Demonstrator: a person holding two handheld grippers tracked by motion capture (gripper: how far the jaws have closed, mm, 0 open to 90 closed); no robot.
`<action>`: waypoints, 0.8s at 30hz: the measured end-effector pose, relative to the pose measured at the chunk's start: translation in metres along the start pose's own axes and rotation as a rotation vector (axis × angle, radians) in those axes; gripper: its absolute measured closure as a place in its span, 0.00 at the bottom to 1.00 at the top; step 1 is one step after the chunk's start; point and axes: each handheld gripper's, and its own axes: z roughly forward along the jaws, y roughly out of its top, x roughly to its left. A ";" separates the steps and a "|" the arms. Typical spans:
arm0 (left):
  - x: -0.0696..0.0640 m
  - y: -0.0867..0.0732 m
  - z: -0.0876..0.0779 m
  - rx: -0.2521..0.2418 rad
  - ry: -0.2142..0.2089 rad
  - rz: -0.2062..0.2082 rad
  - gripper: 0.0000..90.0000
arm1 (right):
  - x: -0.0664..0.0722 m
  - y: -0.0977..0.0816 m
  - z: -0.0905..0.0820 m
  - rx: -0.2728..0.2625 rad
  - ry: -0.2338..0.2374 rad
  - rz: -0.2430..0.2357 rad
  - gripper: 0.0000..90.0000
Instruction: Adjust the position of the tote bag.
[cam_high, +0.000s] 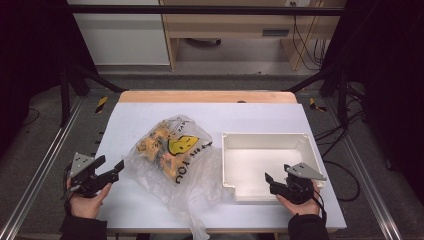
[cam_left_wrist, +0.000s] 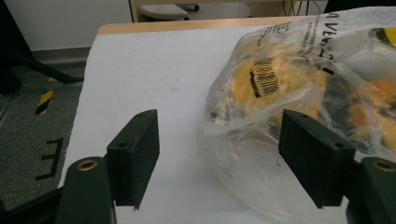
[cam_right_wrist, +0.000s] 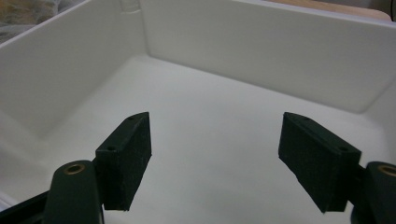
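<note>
We see a crumpled clear plastic bag (cam_high: 172, 157) printed with a yellow face and black lettering, holding yellow and orange items, lying flat on the white counter (cam_high: 250, 112). Just beside it, to the right, sits an empty white rectangular plastic tray (cam_high: 227, 170), upright.

Had high view looking forward-down over whole table (cam_high: 150, 112). Left gripper view sat close, low, facing bag (cam_left_wrist: 317, 84); right gripper view aimed into white tray (cam_right_wrist: 261, 51). Both overlapped high view.
</note>
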 end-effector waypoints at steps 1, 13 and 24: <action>-0.002 0.000 0.000 0.000 -0.003 0.005 0.34 | 0.000 0.000 0.000 -0.001 -0.006 -0.011 0.28; -0.029 0.005 -0.003 -0.006 -0.044 0.055 0.36 | 0.004 0.001 -0.002 -0.001 0.000 -0.015 0.28; -0.053 0.008 -0.005 -0.018 -0.091 0.070 0.37 | 0.008 0.002 -0.004 -0.010 0.011 -0.030 0.31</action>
